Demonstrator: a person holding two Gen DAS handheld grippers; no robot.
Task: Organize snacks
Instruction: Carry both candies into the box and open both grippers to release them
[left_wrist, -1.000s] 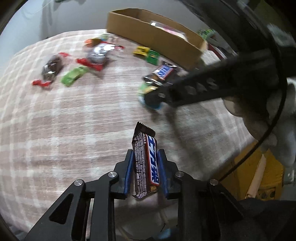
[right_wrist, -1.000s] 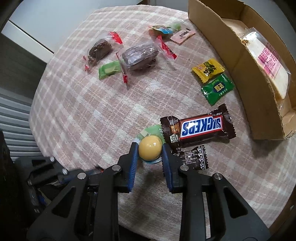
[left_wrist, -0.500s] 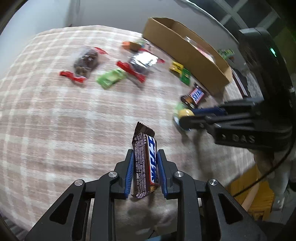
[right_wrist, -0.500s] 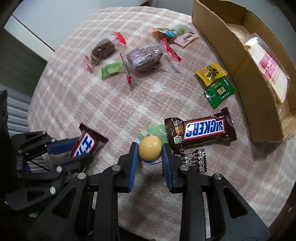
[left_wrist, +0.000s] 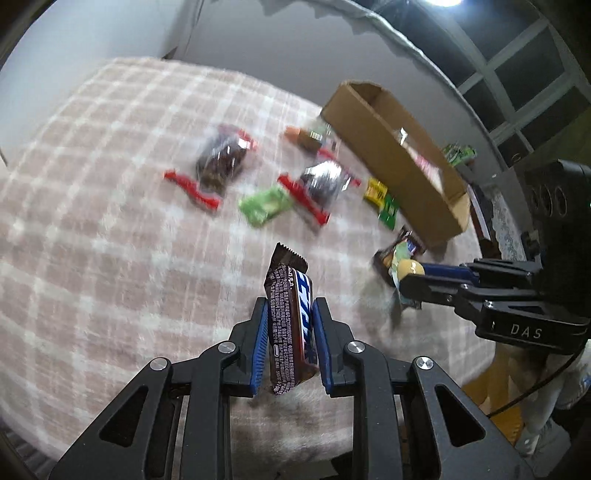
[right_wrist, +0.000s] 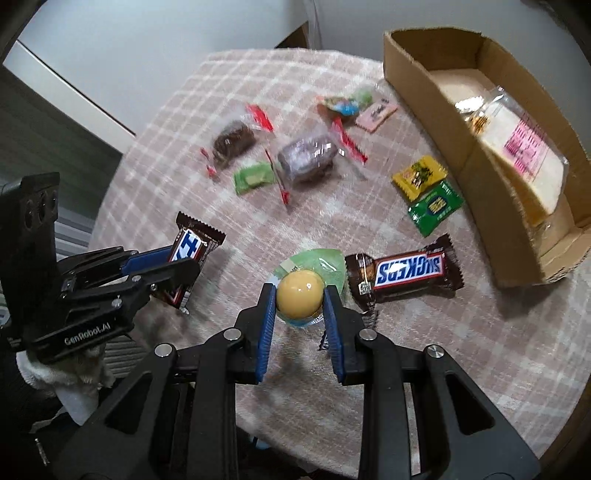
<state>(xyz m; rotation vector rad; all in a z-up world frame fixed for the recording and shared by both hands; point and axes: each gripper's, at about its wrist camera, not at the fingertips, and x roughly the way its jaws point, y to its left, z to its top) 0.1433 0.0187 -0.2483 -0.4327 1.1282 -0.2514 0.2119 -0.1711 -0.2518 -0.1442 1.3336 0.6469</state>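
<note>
Both tools are loaded. The left hand-held gripper (left_wrist: 290, 325) is clamped on a brown-wrapped chocolate bar with a blue-and-white label (left_wrist: 290, 314), long axis running along the fingers. The right hand-held gripper (right_wrist: 300, 295) is clamped on a round yellow jelly cup with a pale green lid (right_wrist: 300, 293), held above the pink checked worktop (right_wrist: 192, 122). The open brown cardboard box (right_wrist: 436, 99), the likely destination, lies beyond and to the right of both, its length stretching away from them. The right hand-held gripper is nearer it, a loose Snickers bar (right_wrist: 406, 271) between.

Dim, motion-blurred, fisheye-warped edges
</note>
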